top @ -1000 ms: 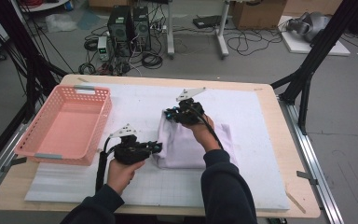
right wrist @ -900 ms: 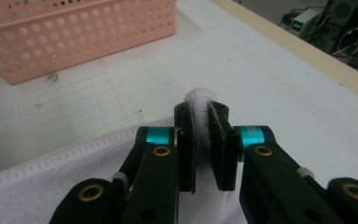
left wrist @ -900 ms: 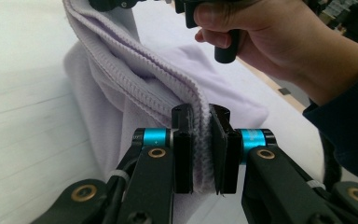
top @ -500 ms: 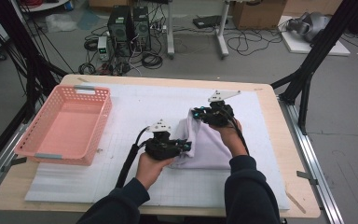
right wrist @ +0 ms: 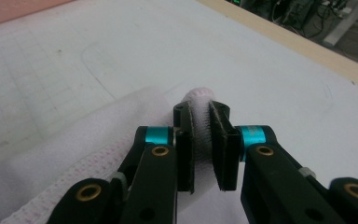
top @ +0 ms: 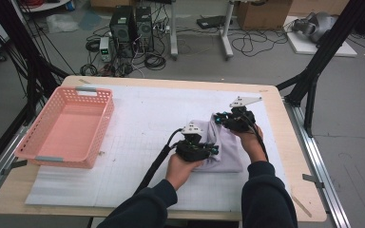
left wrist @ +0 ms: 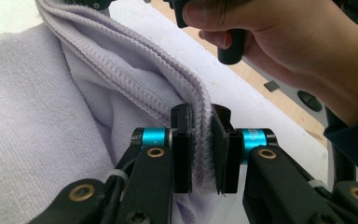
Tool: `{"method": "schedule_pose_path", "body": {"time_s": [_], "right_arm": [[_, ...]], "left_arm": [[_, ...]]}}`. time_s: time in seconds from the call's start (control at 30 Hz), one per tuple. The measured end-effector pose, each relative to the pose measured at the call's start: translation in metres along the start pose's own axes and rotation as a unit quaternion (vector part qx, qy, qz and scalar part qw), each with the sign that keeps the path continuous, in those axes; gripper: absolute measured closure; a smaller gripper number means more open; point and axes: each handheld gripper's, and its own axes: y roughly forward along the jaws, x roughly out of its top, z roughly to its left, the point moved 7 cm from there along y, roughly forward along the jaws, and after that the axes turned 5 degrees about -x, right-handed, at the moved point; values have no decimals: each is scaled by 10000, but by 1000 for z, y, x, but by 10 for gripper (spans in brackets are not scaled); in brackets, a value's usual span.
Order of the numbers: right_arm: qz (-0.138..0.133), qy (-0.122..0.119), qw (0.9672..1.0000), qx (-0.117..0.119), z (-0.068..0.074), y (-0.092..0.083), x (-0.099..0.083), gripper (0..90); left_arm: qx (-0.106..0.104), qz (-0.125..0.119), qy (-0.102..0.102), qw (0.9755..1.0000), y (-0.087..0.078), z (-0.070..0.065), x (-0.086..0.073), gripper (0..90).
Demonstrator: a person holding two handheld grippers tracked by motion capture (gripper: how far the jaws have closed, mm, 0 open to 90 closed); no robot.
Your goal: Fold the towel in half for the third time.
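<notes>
Towel (top: pixel 221 145), pale lilac, lies bunched on the white mat (top: pixel 142 118) at the table's right half, well apart from the pink basket (top: pixel 66 126). Left gripper (left wrist: pixel 200 135) and right gripper (right wrist: pixel 201 126) each clamp its folded edge; the left's jaws have just eased slightly, pads still pressing the cloth.

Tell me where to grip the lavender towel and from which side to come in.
Grip the towel at its thick hemmed edge, one corner each, approaching level from the person's side. The folded layers bunch into a firm ridge there, as the left gripper and right gripper show, each pinching it between its pads.
</notes>
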Motion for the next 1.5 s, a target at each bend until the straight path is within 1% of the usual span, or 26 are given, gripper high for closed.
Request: {"method": "schedule_pose_path", "body": {"time_s": [0.03,0.1,0.17,0.2,0.27,0.33,0.43,0.47,0.5,0.6,0.67,0.7,0.73,0.8,0.87,0.9,0.97,1.03,1.1,1.13,1.2,1.27,1.3,1.4,1.47,1.5], "right_arm": [[23,43,10000,-18,-1,0,-3,809],[67,66,9999,-97,-5,-1,-9,793],[90,205,9995,-205,-10,-3,-14,753],[96,262,9992,-292,-12,-5,-17,731],[106,348,9976,-582,-20,-12,-23,688],[35,519,9957,-761,-28,-22,-30,656],[-65,642,9944,-835,-31,-34,-37,642],[-65,642,9944,-835,-31,-34,-37,642],[-100,691,9935,-897,-31,-43,-41,623],[-201,687,9923,-1011,-29,-54,-44,622],[-290,730,9917,-1022,-26,-61,-45,621],[-314,773,9913,-1018,-23,-65,-47,620],[-324,792,9911,-1018,-20,-67,-49,620],[-340,735,9912,-1049,-13,-71,-52,621],[-318,697,9912,-1083,-5,-75,-57,623],[-310,696,9913,-1074,0,-76,-60,624],[-279,678,9915,-1075,8,-78,-66,626],[-253,830,9914,-978,20,-80,-73,634],[-229,969,9912,-870,31,-80,-79,634],[-164,1006,9917,-787,40,-79,-83,634],[-24,938,9926,-767,50,-77,-89,618],[11,1079,9914,-746,56,-76,-91,593],[27,1092,9912,-755,59,-75,-92,605],[234,1051,9913,-752,64,-71,-98,722],[370,1086,9913,-650,67,-70,-101,866],[334,1019,9921,-656,68,-71,-100,870]], "left_arm": [[-22,-10,-12,10000,3,-1,0,733],[-81,-71,30,9999,5,-3,0,592],[38,-145,261,9995,1,-4,3,445],[104,-169,351,9992,-3,-3,5,406],[228,-293,457,9983,-15,-1,10,375],[316,-429,639,9965,-30,3,14,340],[616,-609,834,9927,-56,16,17,324],[616,-609,834,9927,-56,16,17,320],[768,-656,885,9909,-69,25,16,316],[971,-696,900,9888,-89,40,12,315],[1063,-678,923,9877,-101,50,6,313],[1063,-678,923,9877,-101,50,6,309],[1165,-673,940,9864,-110,58,1,306],[1219,-704,878,9861,-118,65,-5,294],[1285,-701,903,9851,-126,72,-12,273],[1324,-636,928,9848,-130,75,-16,267],[1466,-625,1019,9819,-138,80,-23,246],[1462,-659,1020,9818,-148,85,-28,203],[1486,-731,972,9814,-158,89,-33,208],[1496,-736,953,9814,-161,91,-35,208],[1520,-740,940,9811,-163,93,-37,209],[1541,-764,886,9811,-168,96,-39,210],[1525,-765,891,9813,-169,96,-39,211],[1546,-805,893,9806,-173,97,-40,212],[1589,-799,870,9802,-176,99,-42,212],[1606,-808,852,9800,-177,101,-43,212]]}}
